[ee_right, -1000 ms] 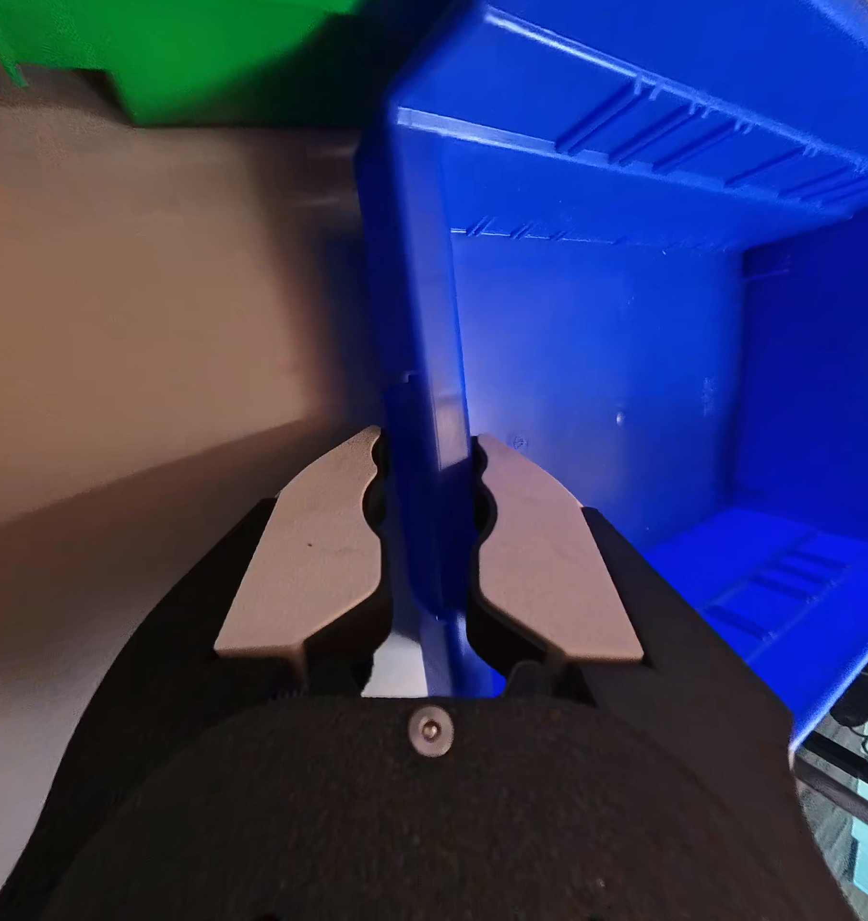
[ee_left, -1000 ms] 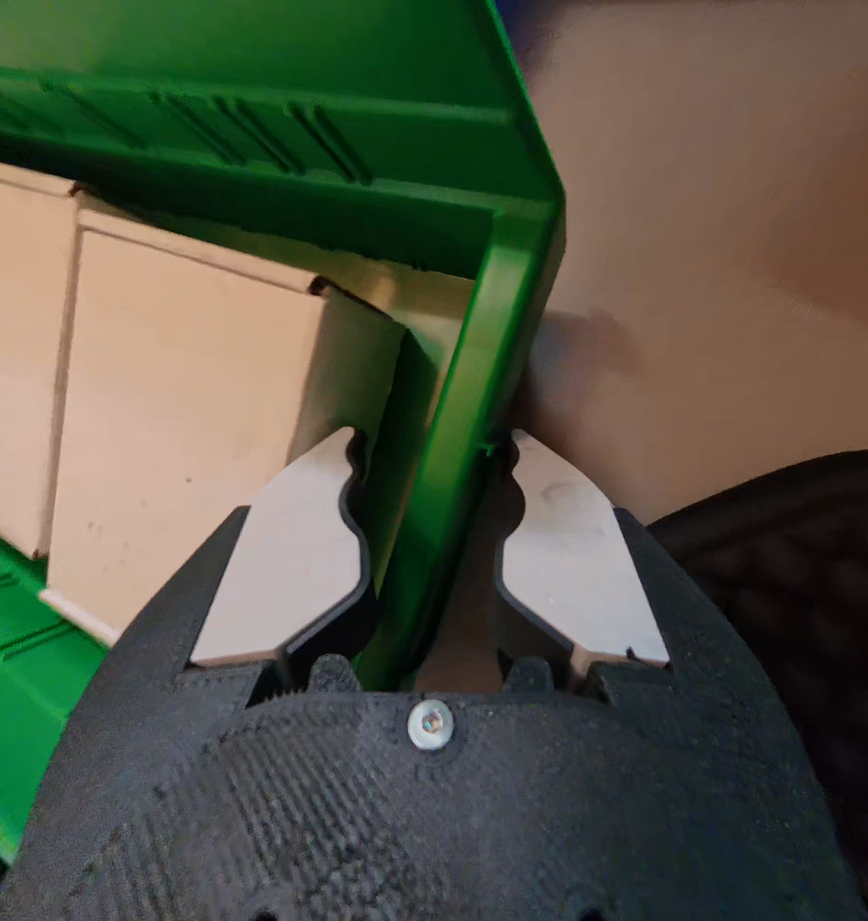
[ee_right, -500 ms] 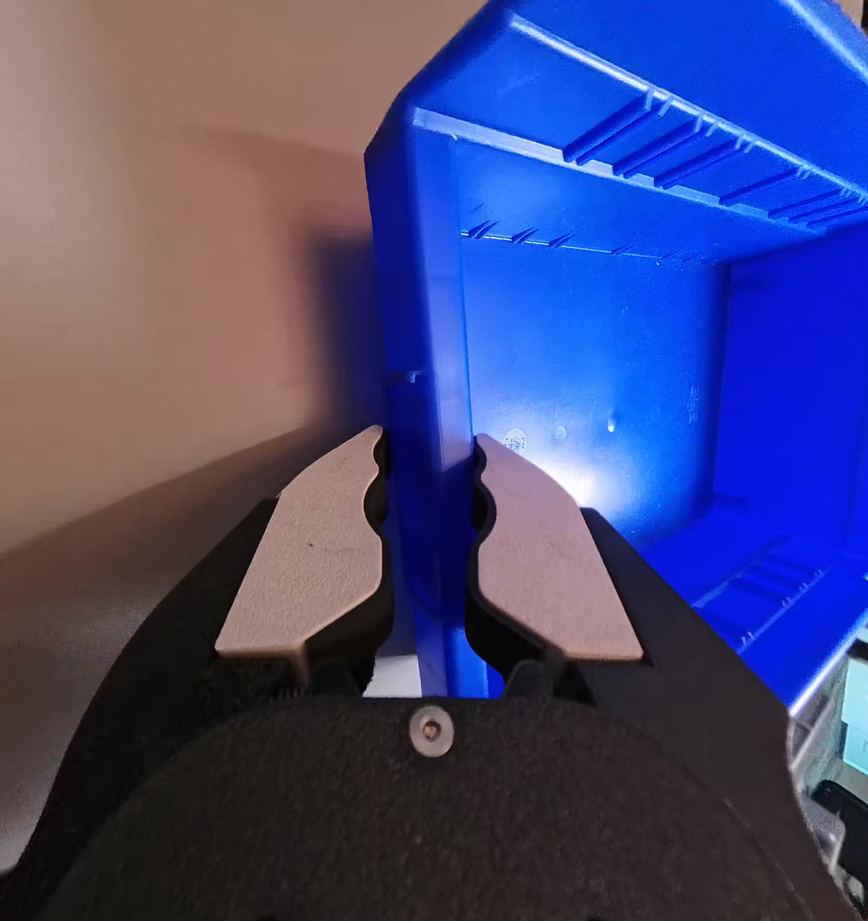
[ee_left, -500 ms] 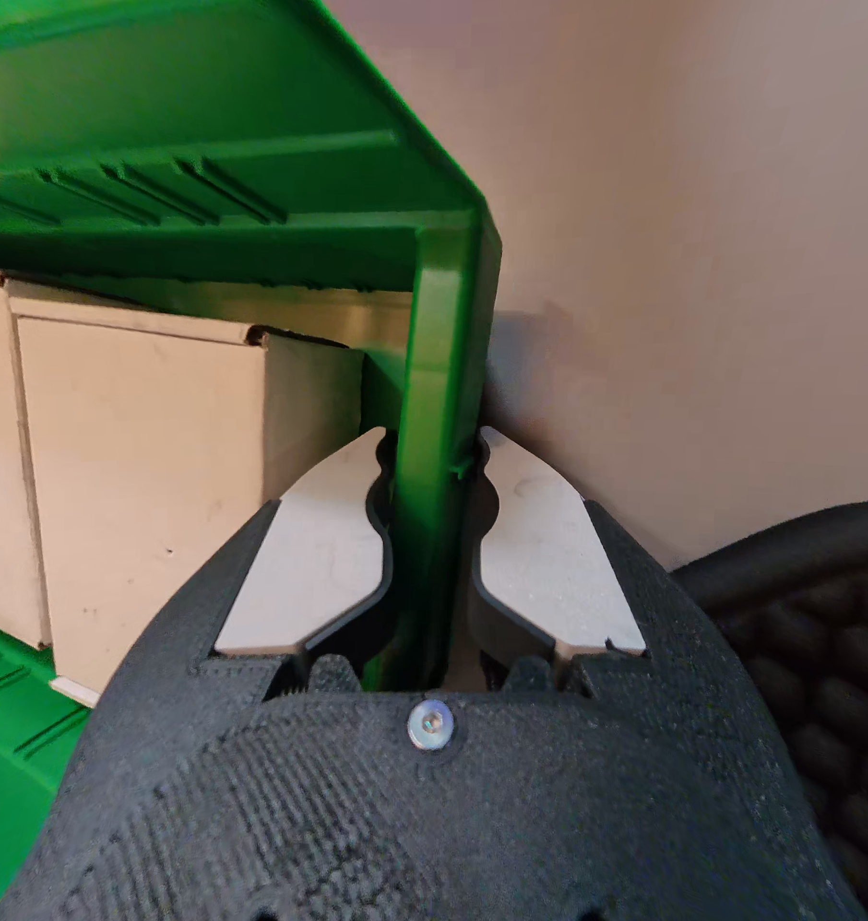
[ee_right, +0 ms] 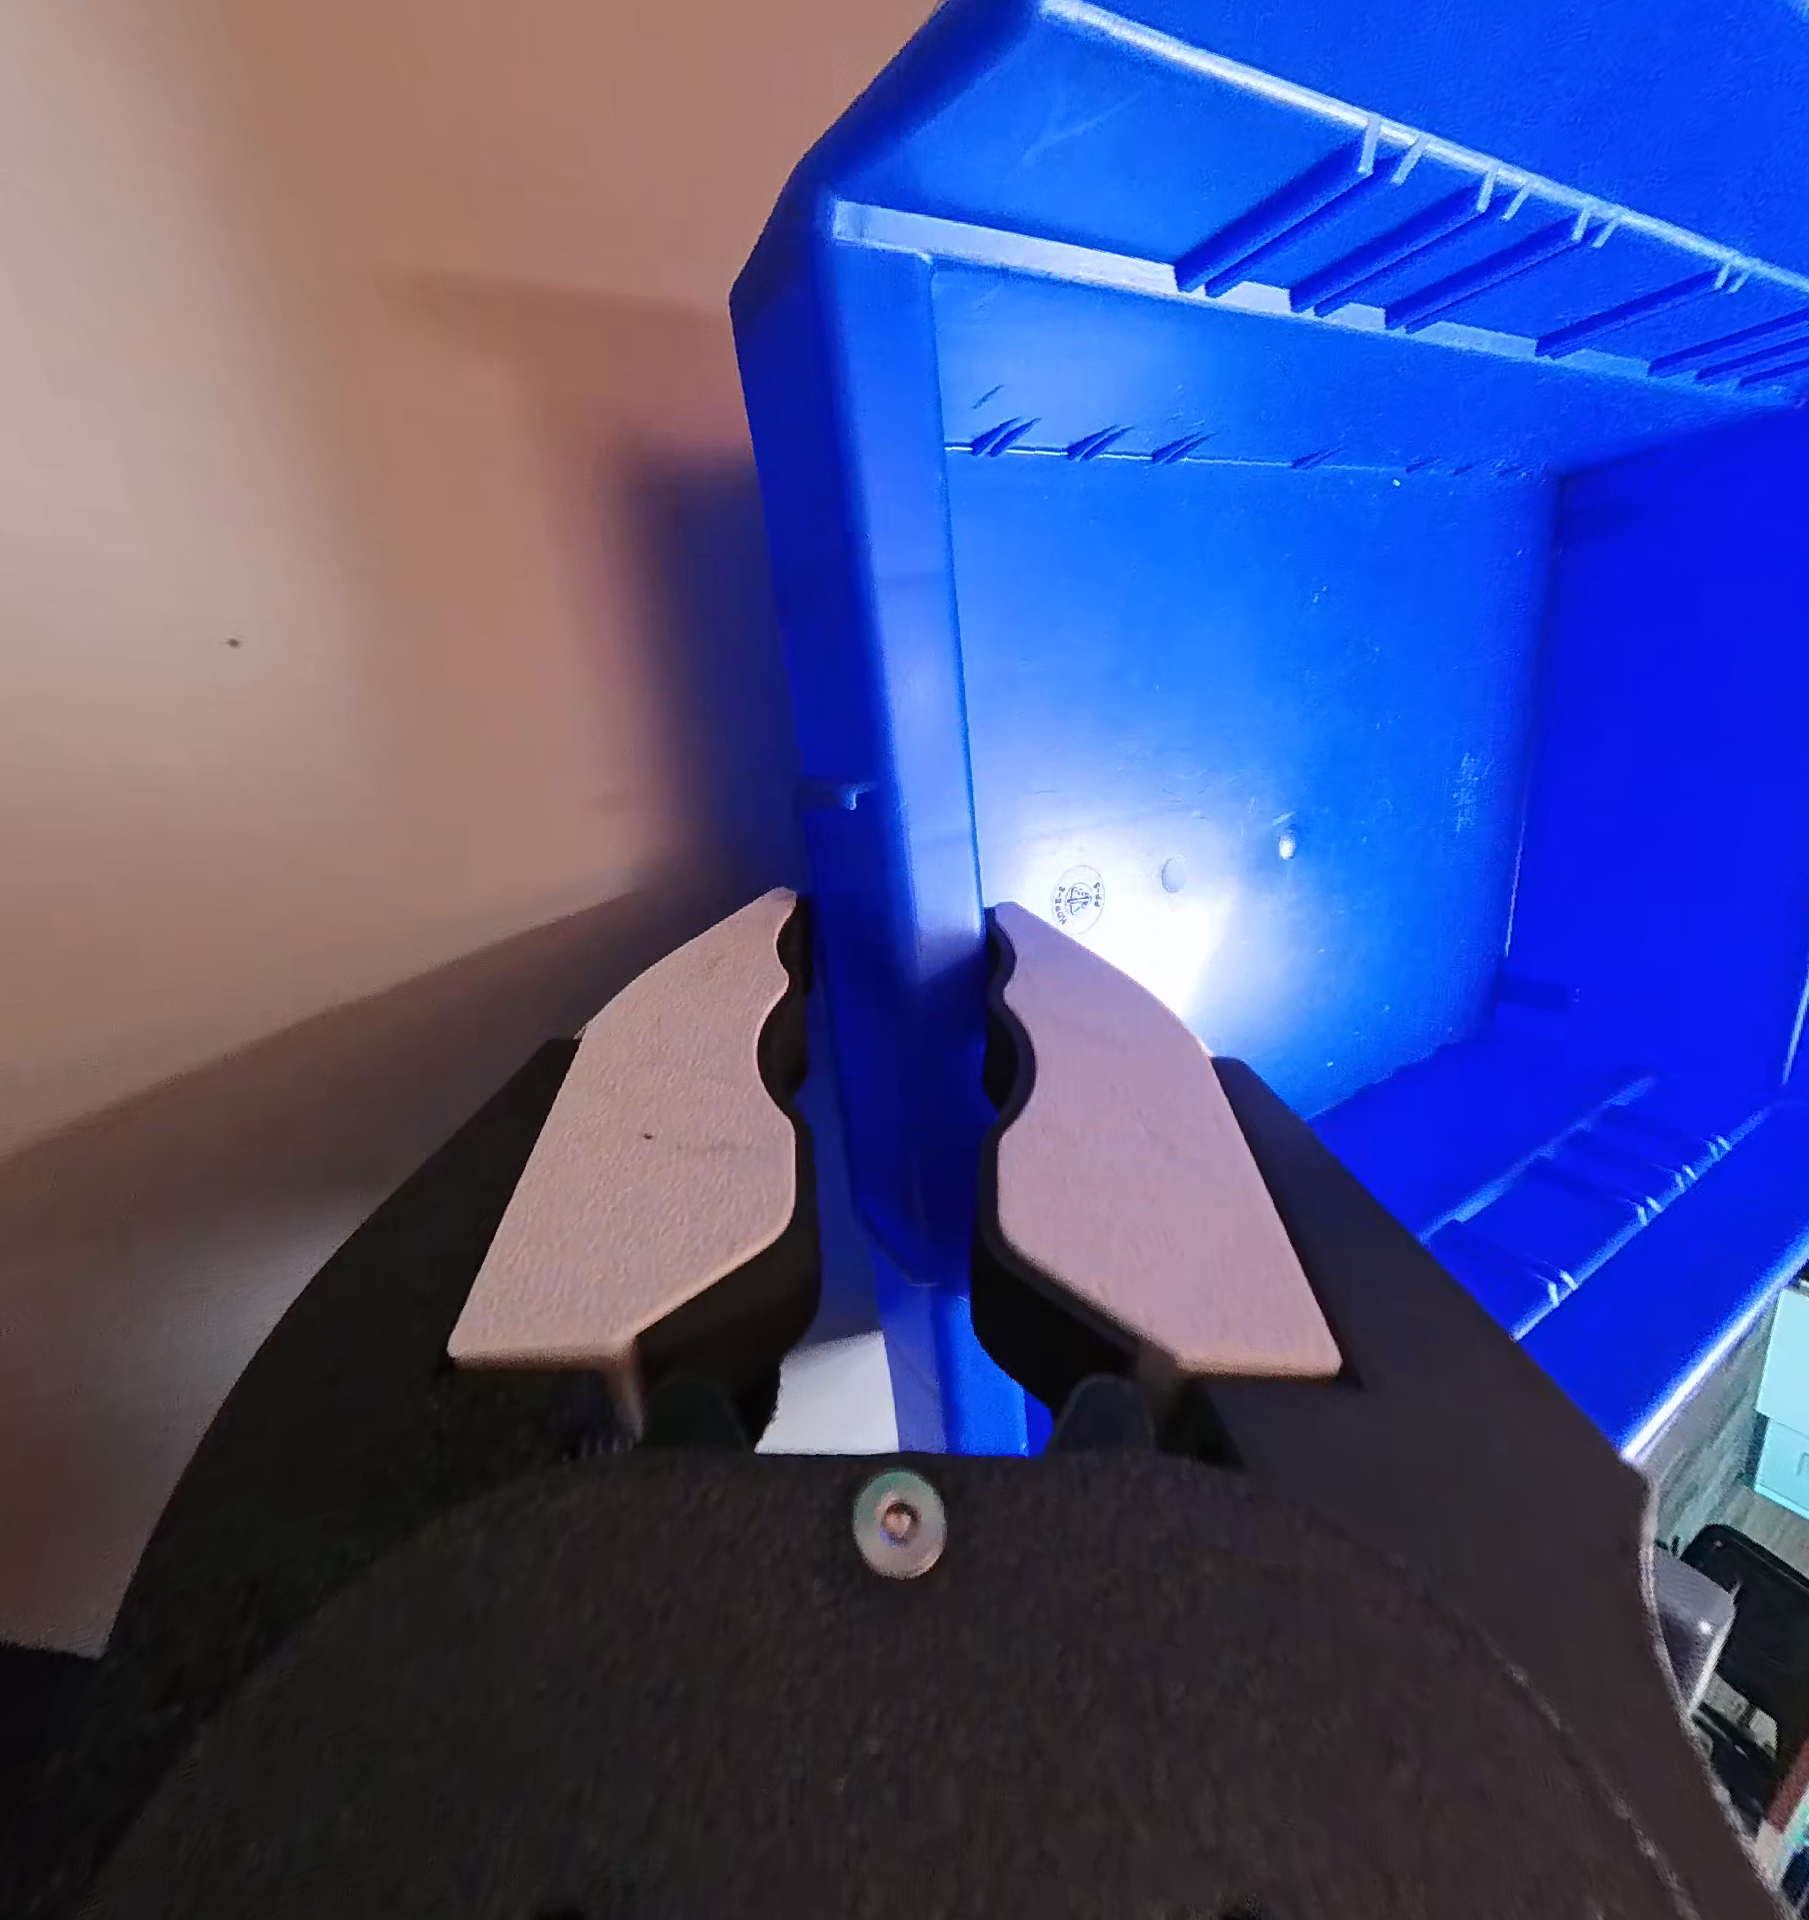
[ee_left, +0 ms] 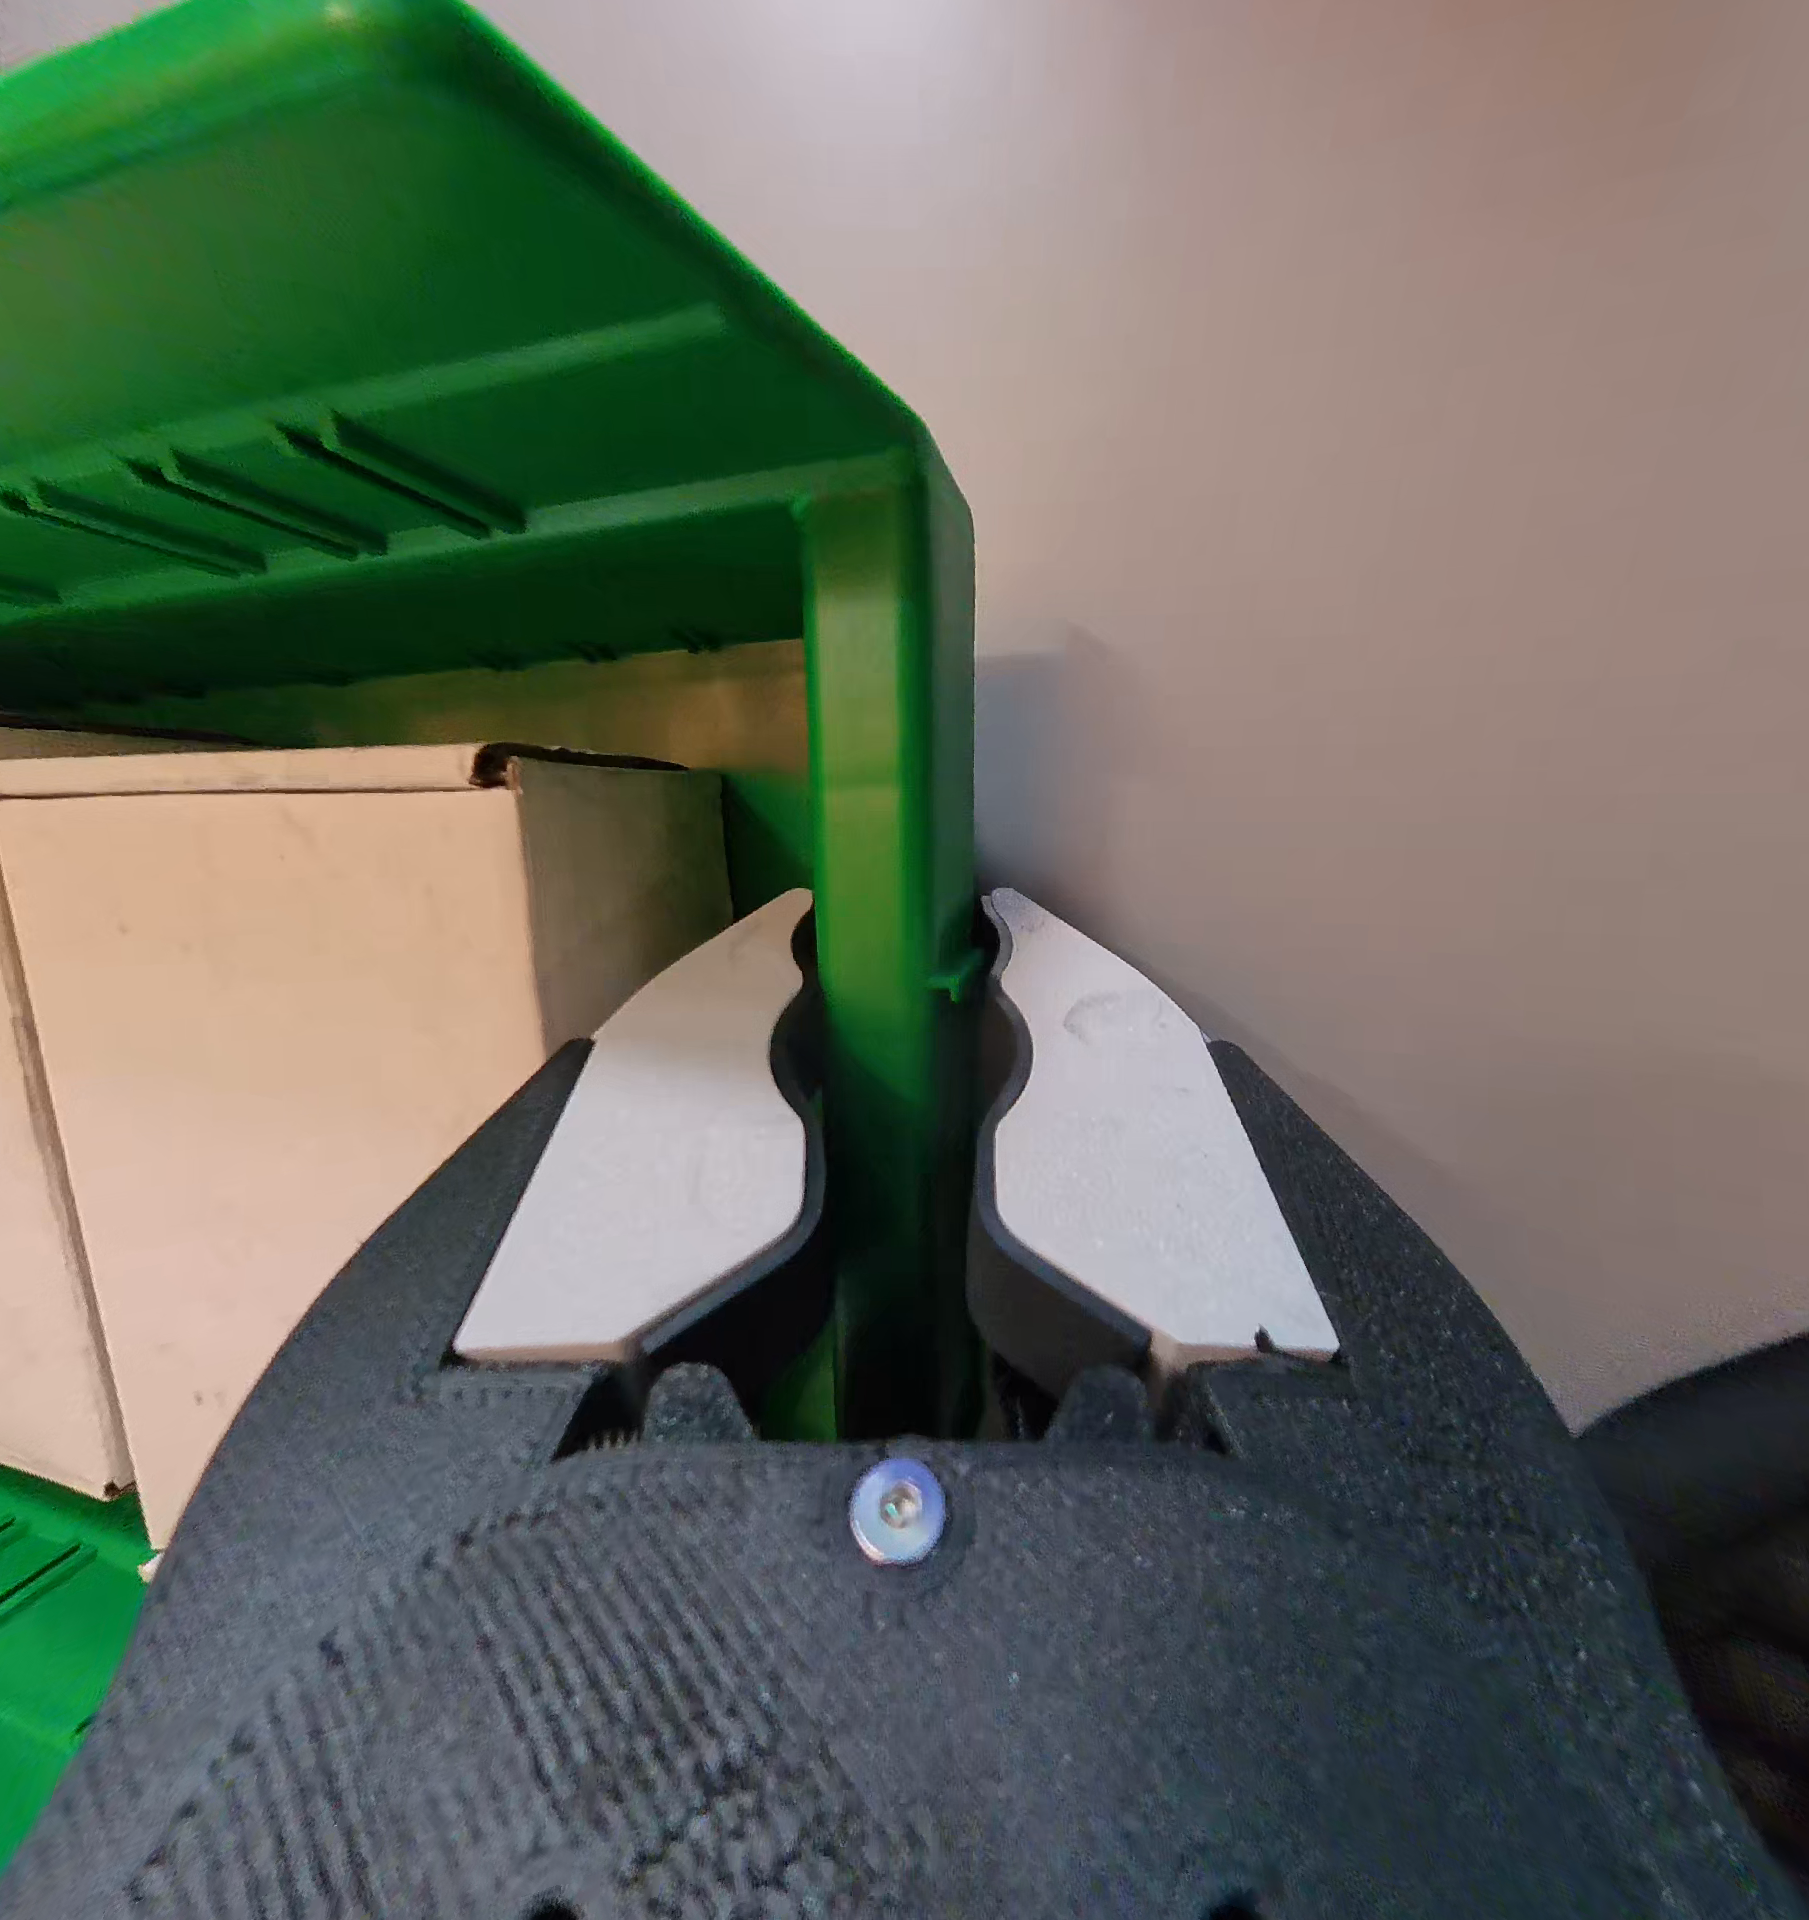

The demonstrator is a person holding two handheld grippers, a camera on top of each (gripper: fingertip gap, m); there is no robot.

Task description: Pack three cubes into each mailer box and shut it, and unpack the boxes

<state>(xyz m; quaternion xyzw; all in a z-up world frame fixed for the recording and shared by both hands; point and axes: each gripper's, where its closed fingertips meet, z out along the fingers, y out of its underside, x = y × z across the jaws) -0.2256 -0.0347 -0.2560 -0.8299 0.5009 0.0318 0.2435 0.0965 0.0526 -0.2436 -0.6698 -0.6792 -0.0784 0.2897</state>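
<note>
Two bins, one per hand: my left gripper [ee_left: 895,935] is clamped on the side wall of the green bin [ee_left: 884,727], and my right gripper [ee_right: 895,935] is pinched the same way on the wall of the blue bin [ee_right: 879,644]. Both walls look like stiff moulded plastic, smooth enough to slip, so I judge the thick rim is the best place to hold. Past my left fingers [ee_left: 671,1143] the mailer boxes [ee_left: 256,1039] sit inside the green bin, shut as far as I can tell (light cardboard, easily dented, best taken by their flat sides). Beyond my right fingers the blue bin looks empty. No cubes show anywhere; whether the boxes hold any is hidden, and their number is cut off at the frame edge
</note>
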